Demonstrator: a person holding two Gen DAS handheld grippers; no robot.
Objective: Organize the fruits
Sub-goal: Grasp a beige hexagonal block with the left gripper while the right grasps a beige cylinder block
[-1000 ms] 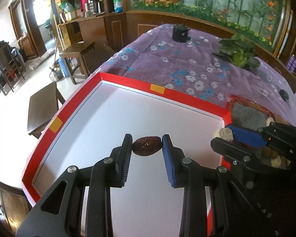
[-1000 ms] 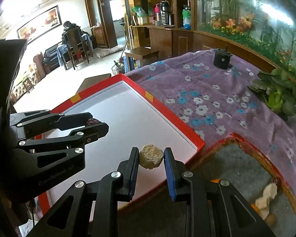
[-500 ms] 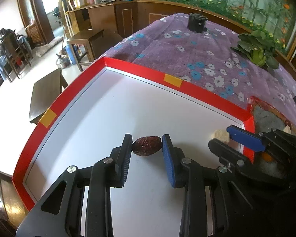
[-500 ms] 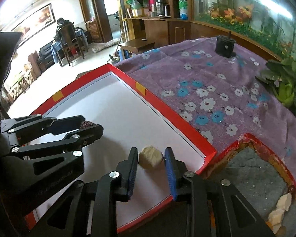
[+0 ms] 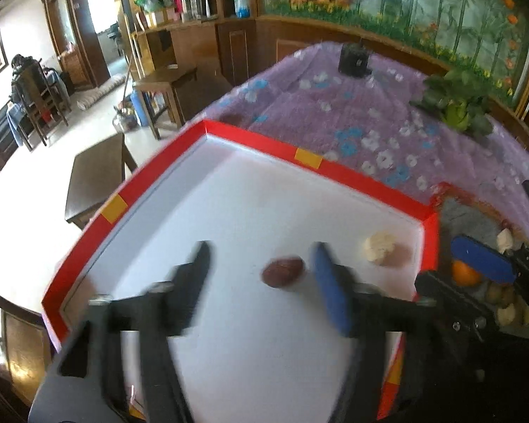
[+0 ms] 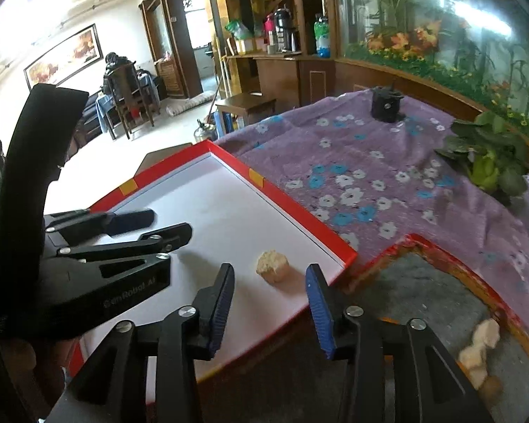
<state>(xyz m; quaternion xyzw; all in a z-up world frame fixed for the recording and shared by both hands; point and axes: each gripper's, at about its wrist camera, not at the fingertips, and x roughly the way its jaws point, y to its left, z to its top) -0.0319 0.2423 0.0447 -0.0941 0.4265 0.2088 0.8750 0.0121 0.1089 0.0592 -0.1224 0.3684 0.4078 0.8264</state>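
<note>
Blur smeared the left wrist view, yet the left tool [image 5: 261, 268] plainly stood wide open with nothing in it. The dark red date [image 5: 283, 272] lay on the white floor of the red-rimmed tray [image 5: 363, 183], between the fingers and close beside the blue-padded one, though whether it touched that pad could not be told. Off to the right, near the tray's corner, sat the pale fruit chunk [image 5: 380, 247]. Beyond the rim the right tool [image 5: 476, 271] hung over the grey-lined box [image 5: 472, 218], where an orange fruit [image 5: 465, 272] and more pale pieces showed.

In the right wrist view the right tool [image 6: 269, 296] was likewise spread wide and empty, the pale fruit chunk [image 6: 272, 267] resting on the tray [image 6: 335, 243] just ahead of its fingers, apart from both. The grey-lined box [image 6: 437, 282] lay to the right on the flowered cloth [image 6: 370, 176] covering the desk.

Both pieces looked set down, so the step in hand was likely the release. To do it well, each tool should lift straight up and back with its jaws kept wide, the left one especially, lest its blue pad nudge the date and roll it.
</note>
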